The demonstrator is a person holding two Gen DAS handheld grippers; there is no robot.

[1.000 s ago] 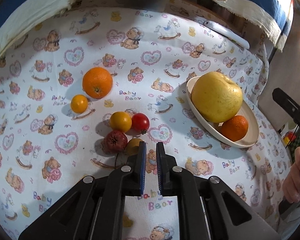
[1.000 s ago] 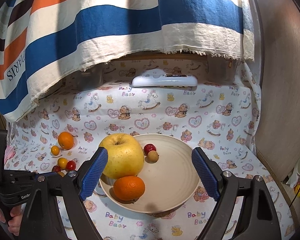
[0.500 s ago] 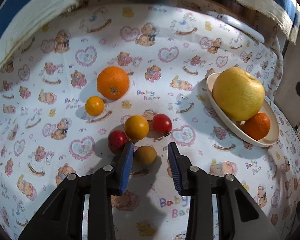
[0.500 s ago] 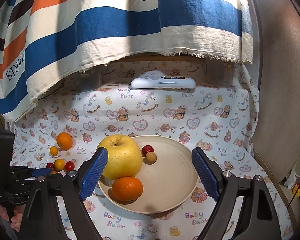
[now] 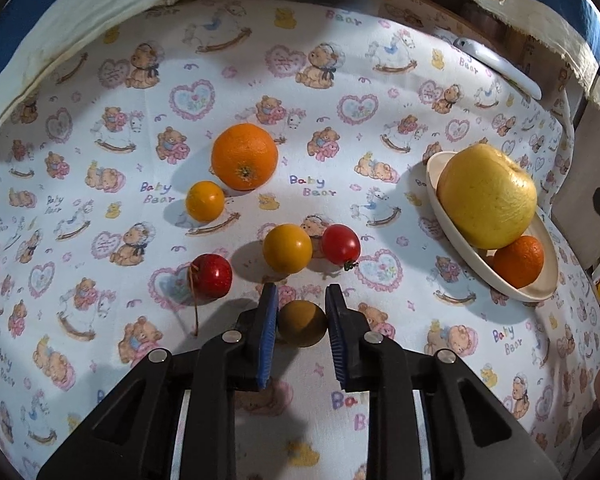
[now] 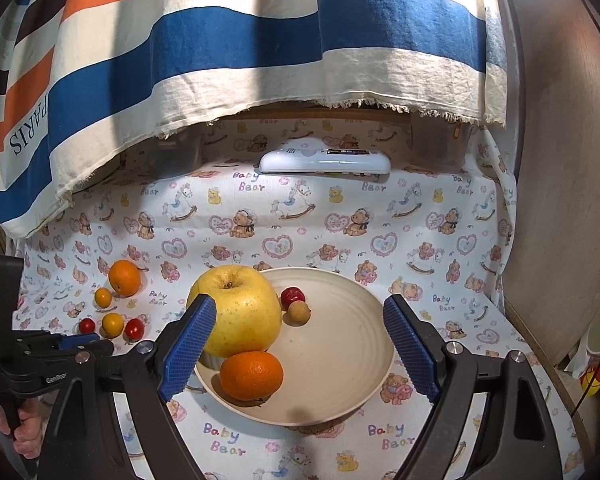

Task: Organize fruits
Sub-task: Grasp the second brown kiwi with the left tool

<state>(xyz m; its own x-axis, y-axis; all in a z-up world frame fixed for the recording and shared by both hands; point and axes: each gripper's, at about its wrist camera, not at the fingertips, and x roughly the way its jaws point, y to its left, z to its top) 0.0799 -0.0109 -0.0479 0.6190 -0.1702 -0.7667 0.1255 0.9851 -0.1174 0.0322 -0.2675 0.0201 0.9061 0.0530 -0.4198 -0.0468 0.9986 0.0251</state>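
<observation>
My left gripper has its blue pads on both sides of a small brown round fruit lying on the cloth, and appears closed on it. Just beyond lie a red cherry-like fruit, a yellow tomato, a red tomato, a small orange fruit and a big orange. The cream plate holds a large yellow apple, a mandarin, a small red fruit and a brown fruit. My right gripper is open and empty, above the plate's near side.
A striped towel hangs over the back of the table. A white device lies at the back edge. A wooden wall stands to the right. The bear-print cloth covers the table.
My left gripper opened, moved forward and down over the brown fruit, and its pads have closed in against it. My right gripper has barely moved.
</observation>
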